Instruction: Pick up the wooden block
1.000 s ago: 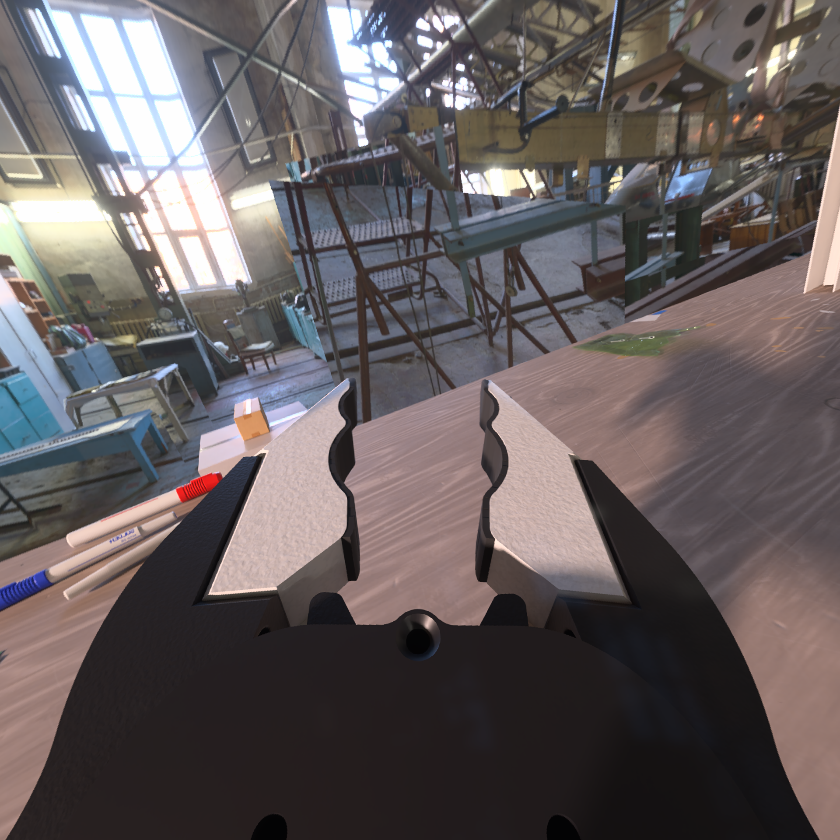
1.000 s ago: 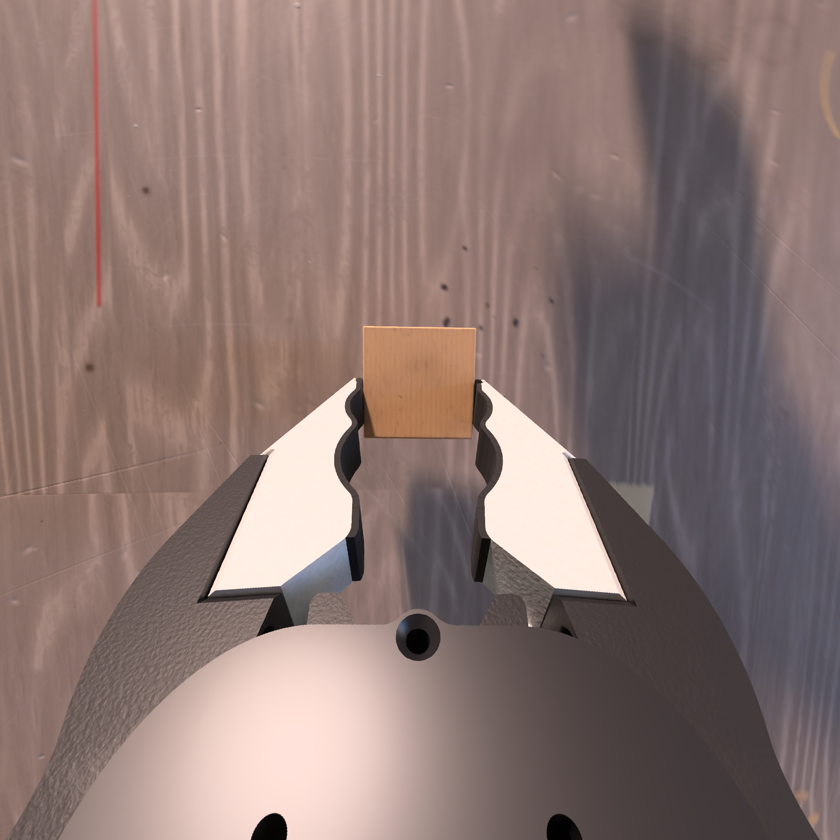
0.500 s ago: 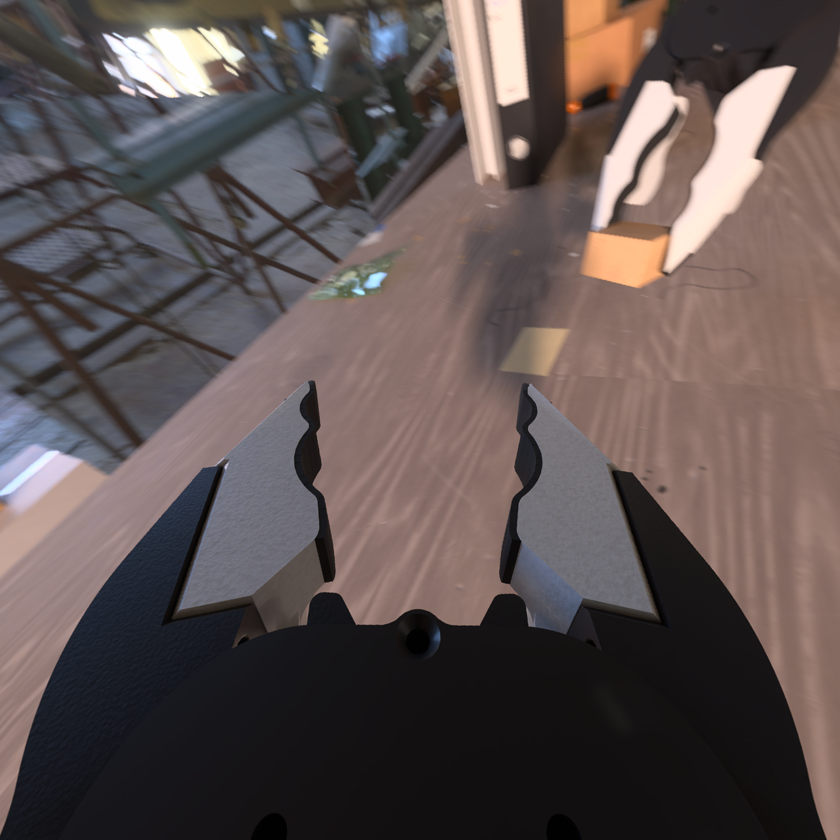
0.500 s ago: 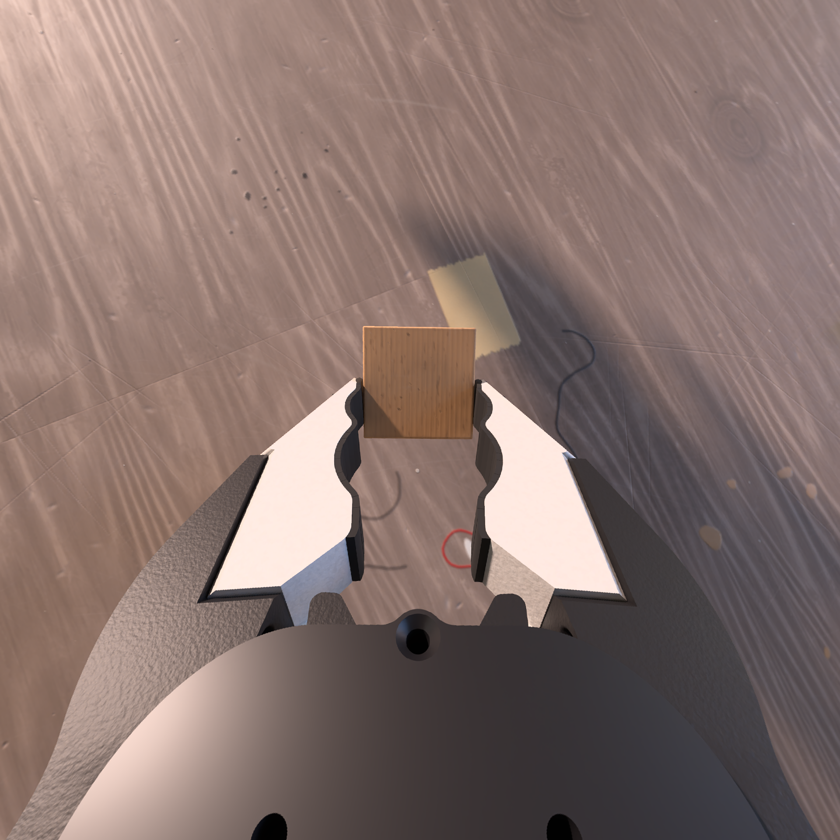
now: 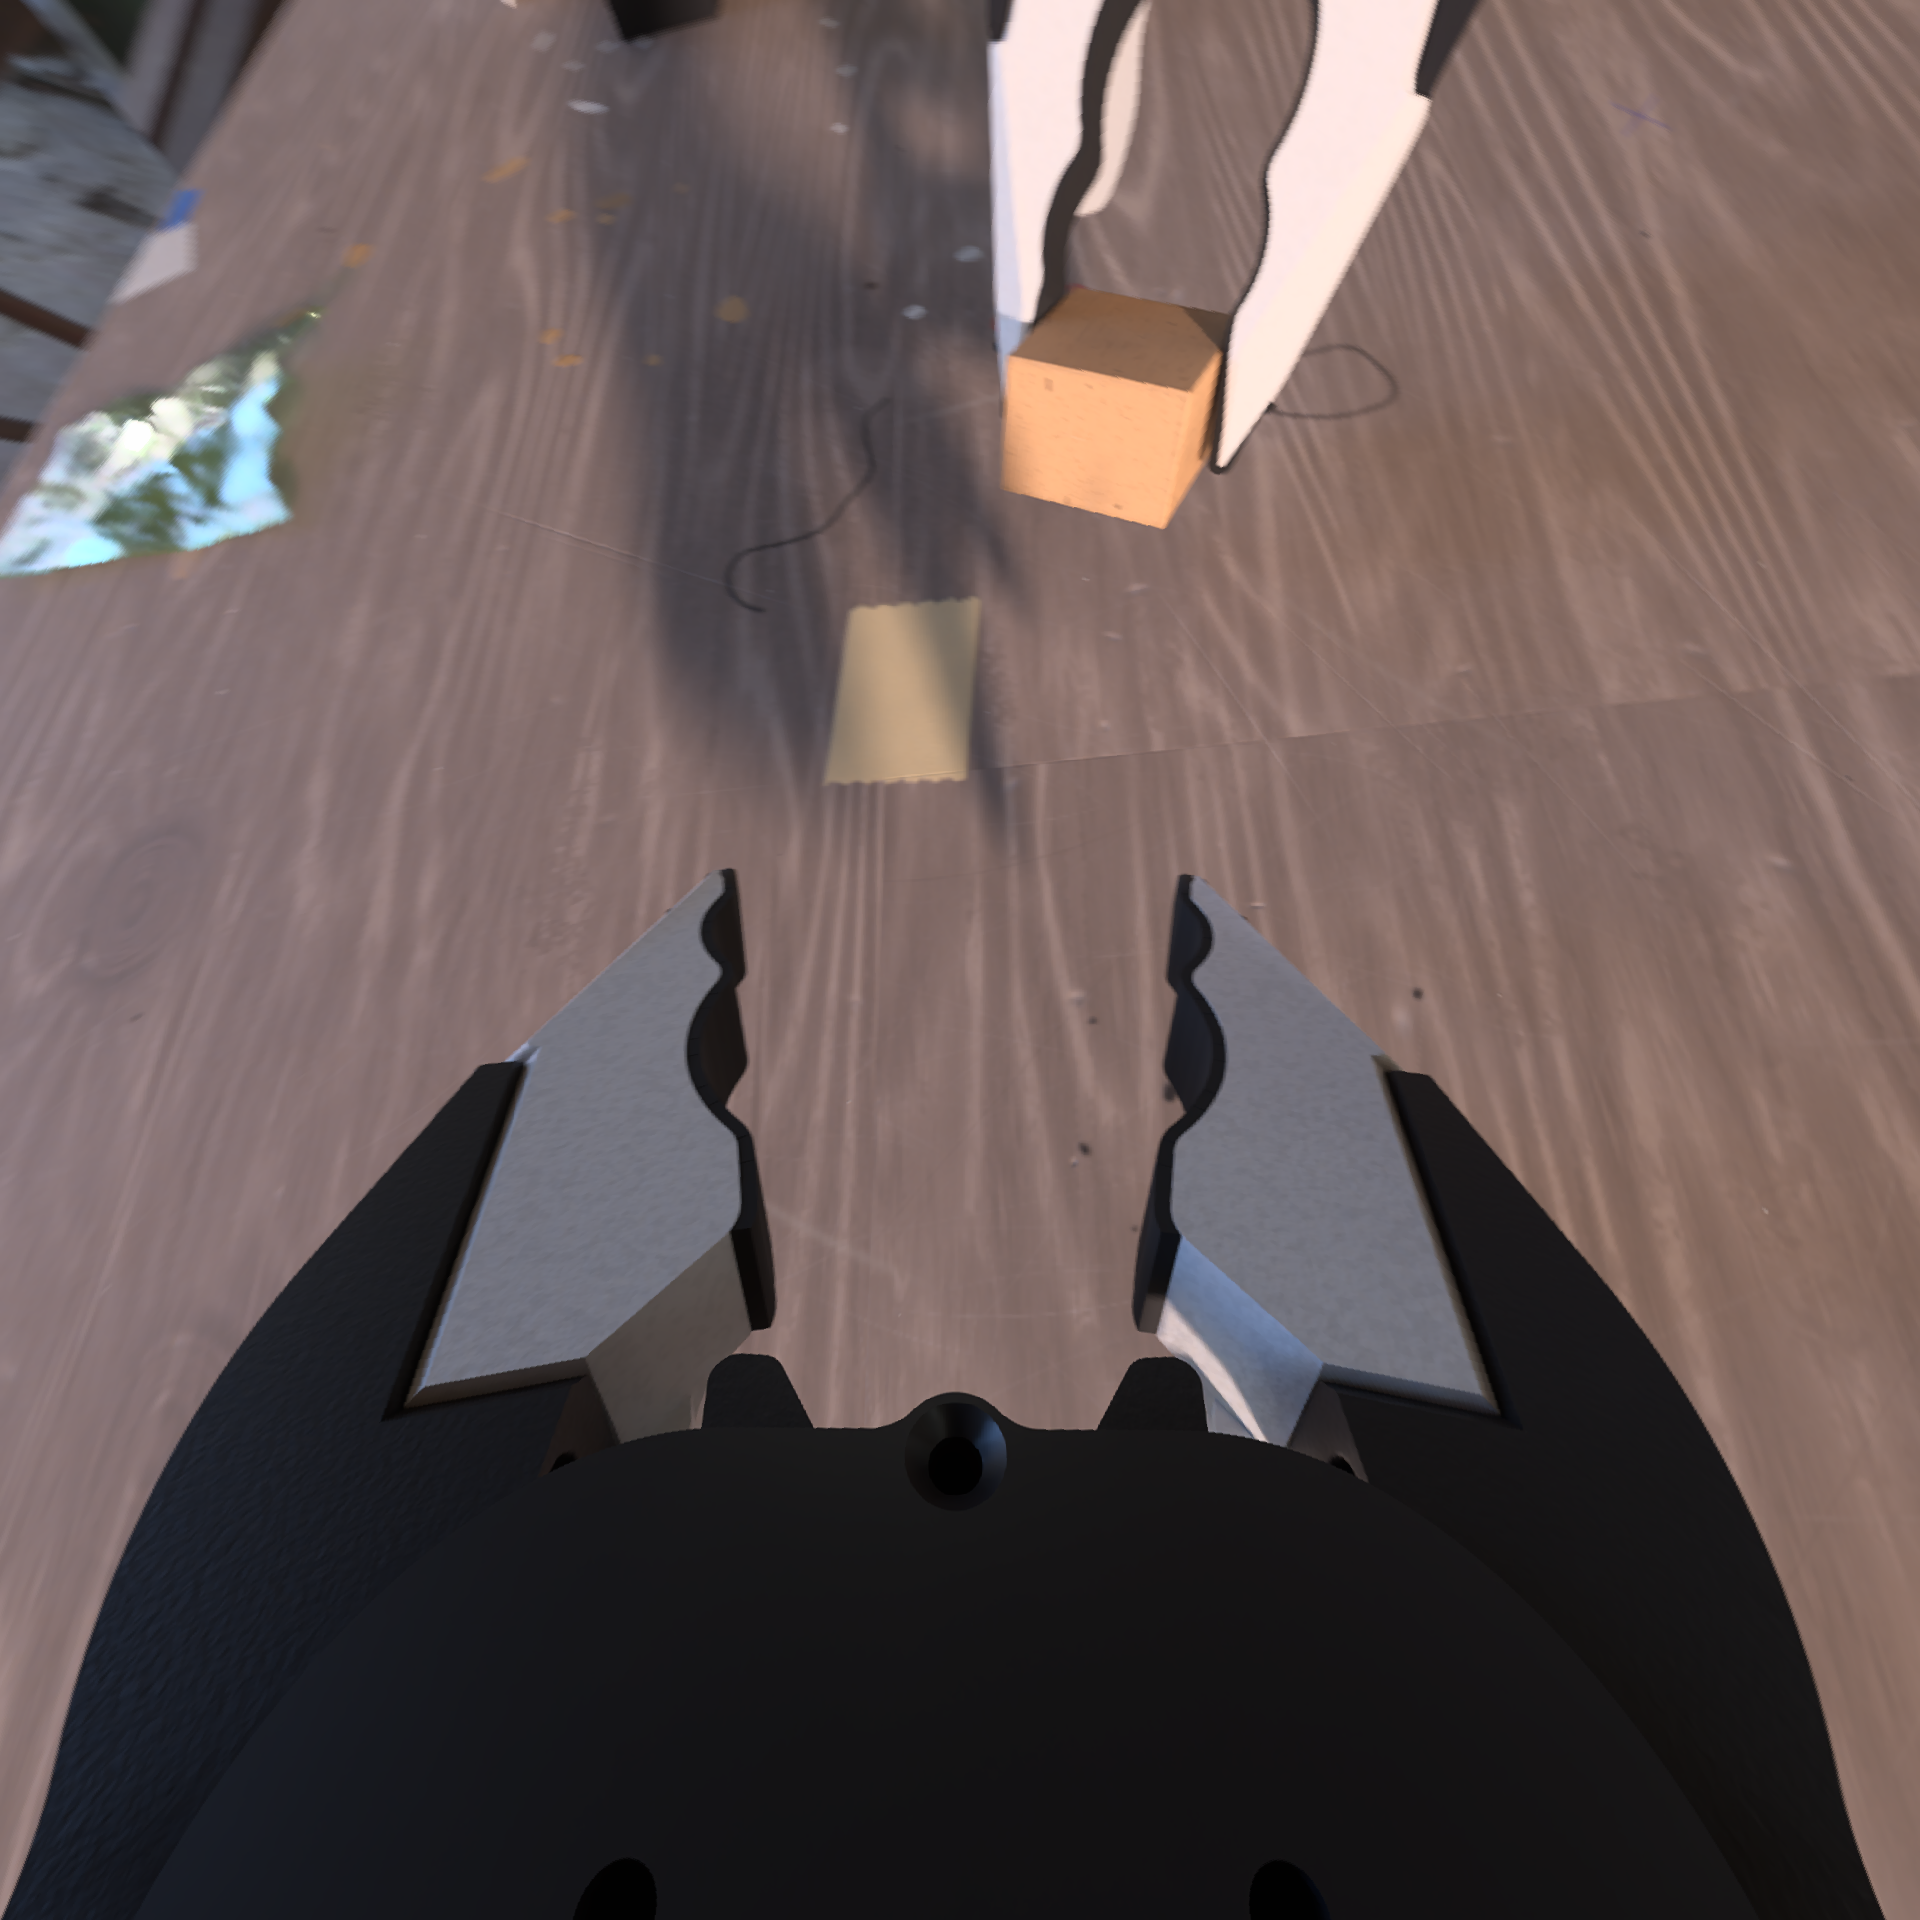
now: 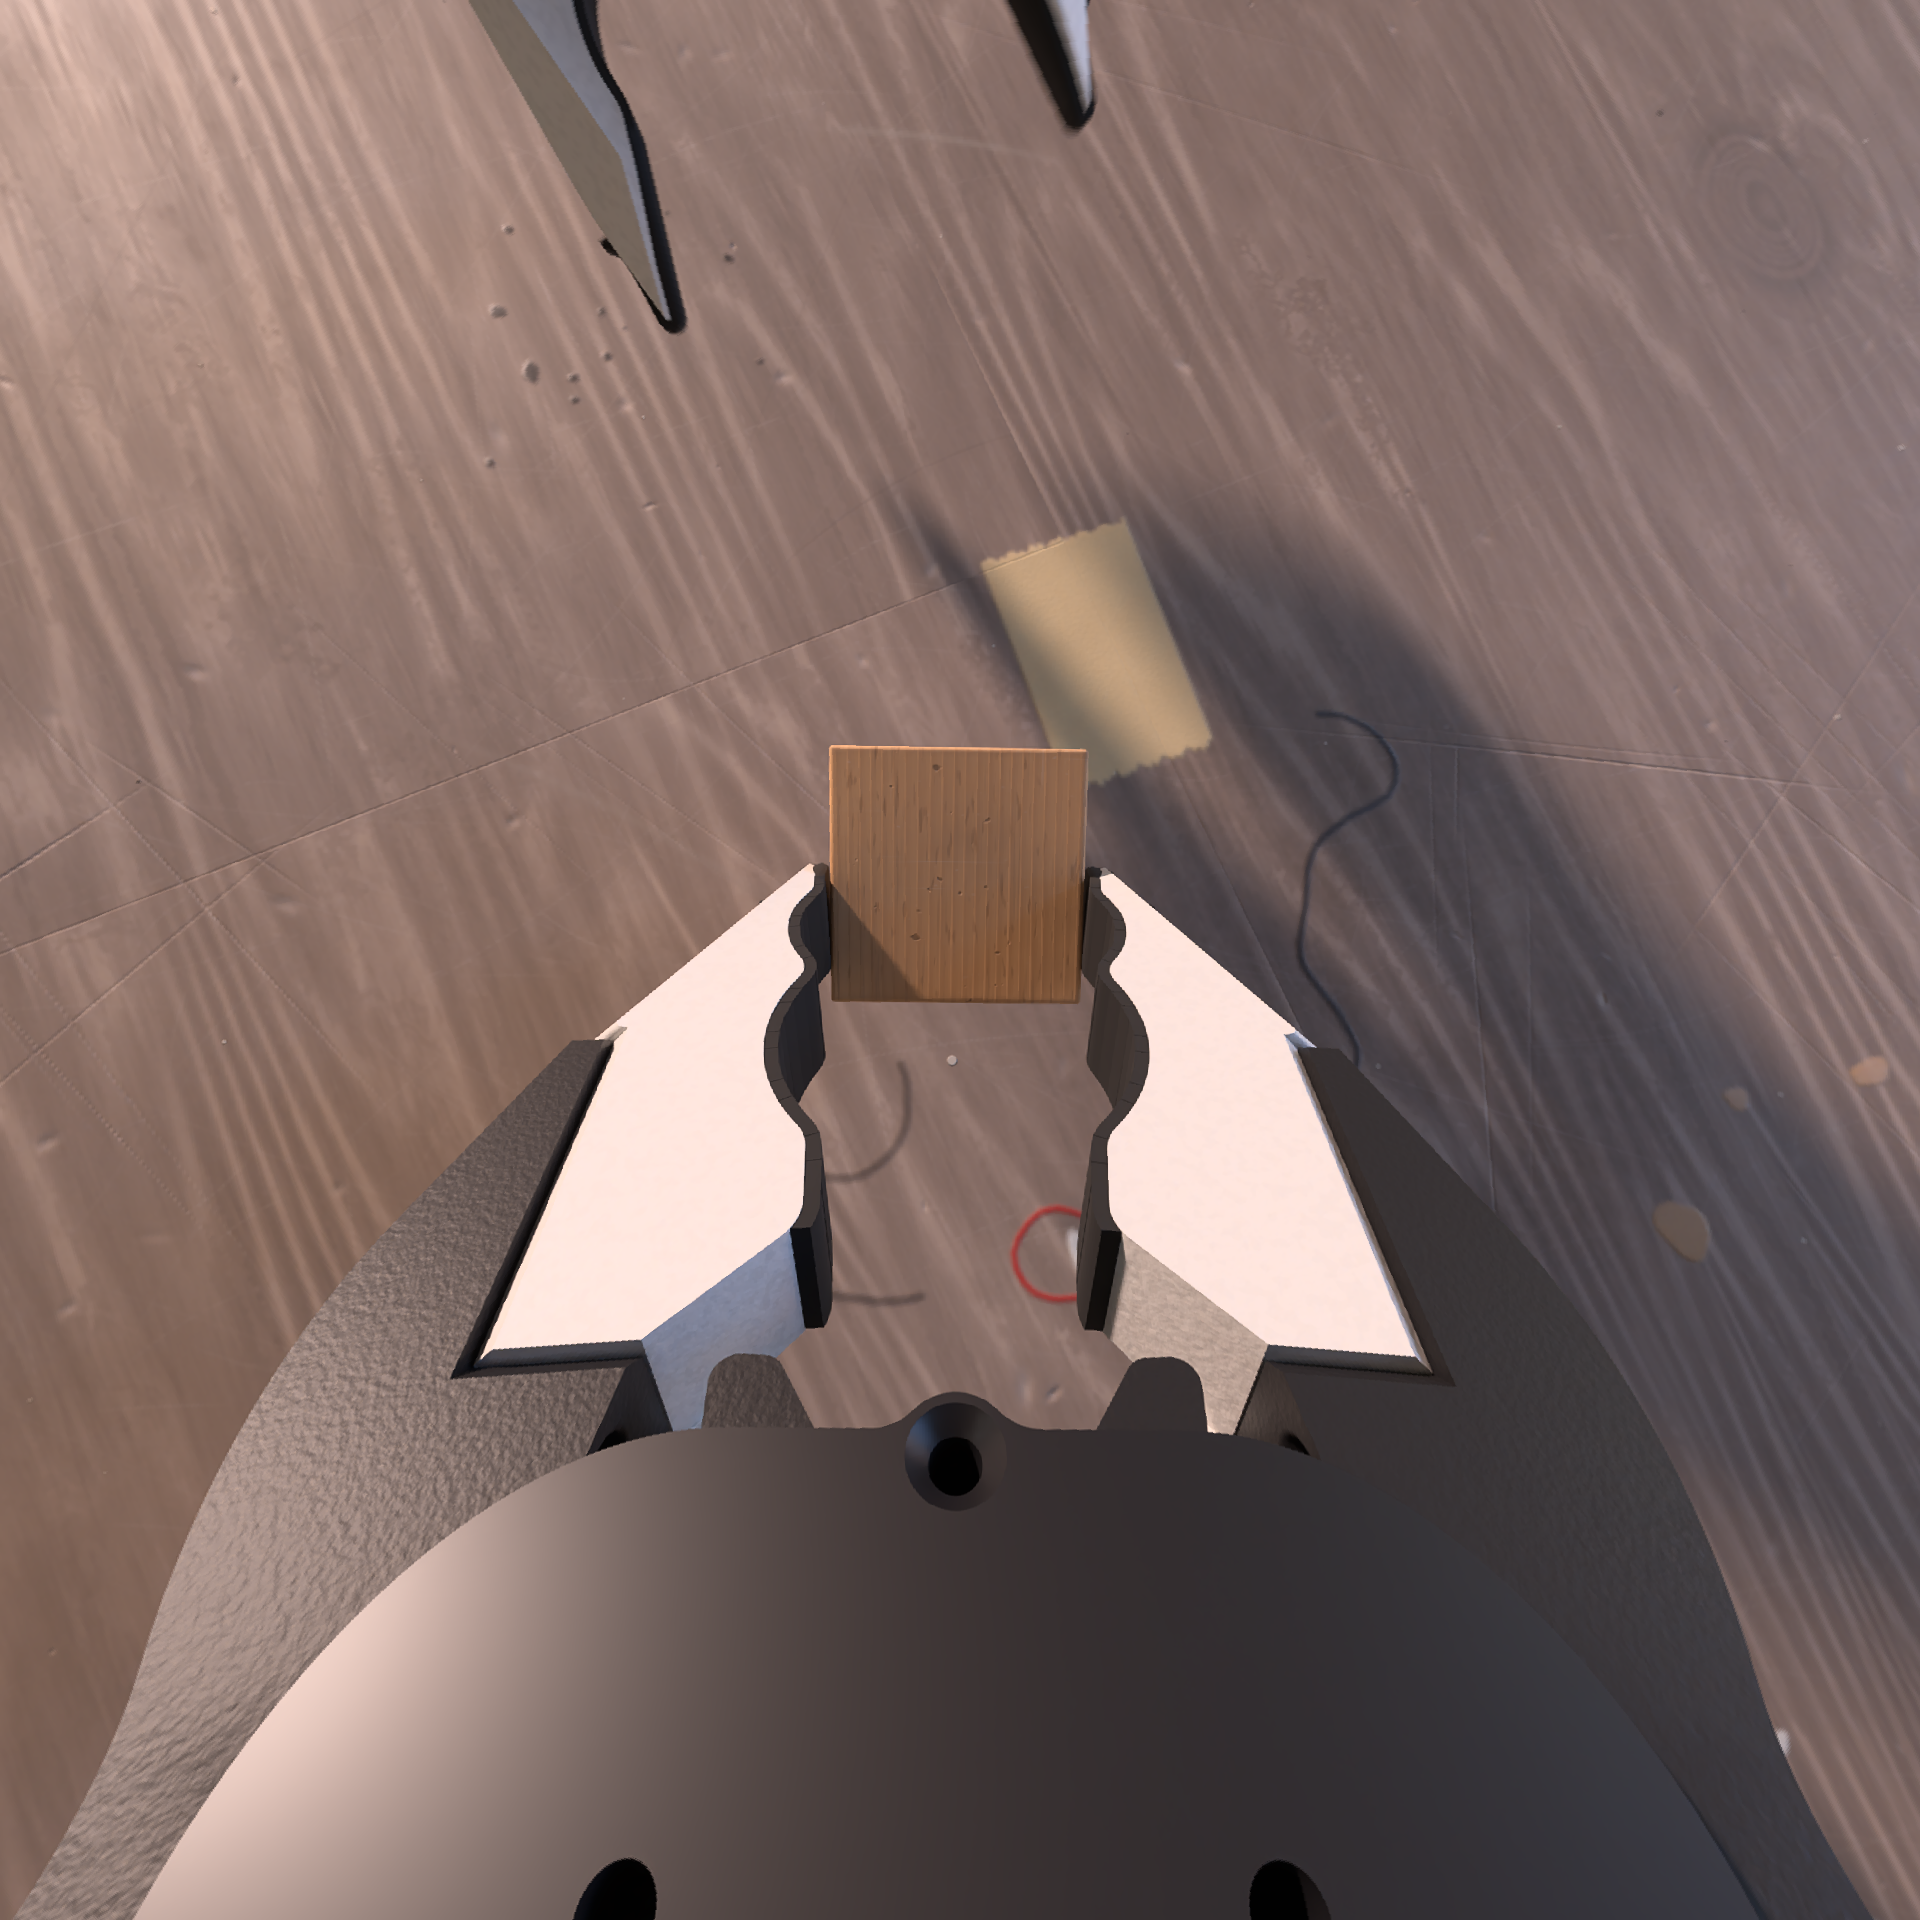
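My right gripper (image 6: pixel 956 894) clamps the block (image 6: pixel 957 875) at frame centre; my left gripper (image 5: pixel 956 904) gapes empty. I read no writing.

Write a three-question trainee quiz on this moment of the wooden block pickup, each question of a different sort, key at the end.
1. True or false: the wooden block sits between the fingertips of the right gripper.
2. Multiple choice: the left gripper is (A) shut on the block, (B) open with nothing between its fingers, (C) out of view.
3. Fill in: in the right wrist view, the flat patch on the tabletop just beyond the block is a piece of tan ____.

Key: 1 true; 2 B; 3 tape.
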Controlling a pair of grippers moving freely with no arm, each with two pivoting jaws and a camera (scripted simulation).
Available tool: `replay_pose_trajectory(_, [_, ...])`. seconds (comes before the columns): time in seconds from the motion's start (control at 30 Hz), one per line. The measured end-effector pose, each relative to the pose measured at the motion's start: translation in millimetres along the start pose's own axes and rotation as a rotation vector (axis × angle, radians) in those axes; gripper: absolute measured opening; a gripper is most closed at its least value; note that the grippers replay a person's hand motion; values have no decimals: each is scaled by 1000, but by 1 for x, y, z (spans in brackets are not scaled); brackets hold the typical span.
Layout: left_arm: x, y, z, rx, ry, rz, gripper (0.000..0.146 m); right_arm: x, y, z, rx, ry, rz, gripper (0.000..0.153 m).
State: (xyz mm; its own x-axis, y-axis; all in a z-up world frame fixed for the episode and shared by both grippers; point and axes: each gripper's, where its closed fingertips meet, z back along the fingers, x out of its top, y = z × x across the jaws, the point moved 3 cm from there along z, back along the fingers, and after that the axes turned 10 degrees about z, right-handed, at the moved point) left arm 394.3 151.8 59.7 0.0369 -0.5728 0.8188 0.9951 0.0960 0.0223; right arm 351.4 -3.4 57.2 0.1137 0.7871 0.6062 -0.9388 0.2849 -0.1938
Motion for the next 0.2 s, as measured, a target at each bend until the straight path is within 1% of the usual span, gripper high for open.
replay_pose_trajectory(0.07, [-1, -4, -5, -45, 18, -23, 65, -1, 1, -2, 11, -1, 1, 48])
replay_pose_trajectory(0.1, [0, -5, -8, -44, 12, -32, 59, -1, 2, -2, 16, -1, 2, 48])
replay_pose_trajectory(0.17, [2, -6, -11, -41, 7, -37, 58, -1, 3, -3, 25, 1, 4, 48])
replay_pose_trajectory(0.2, [3, -6, -13, -42, 13, -33, 59, -2, 3, -4, 28, 1, 5, 48])
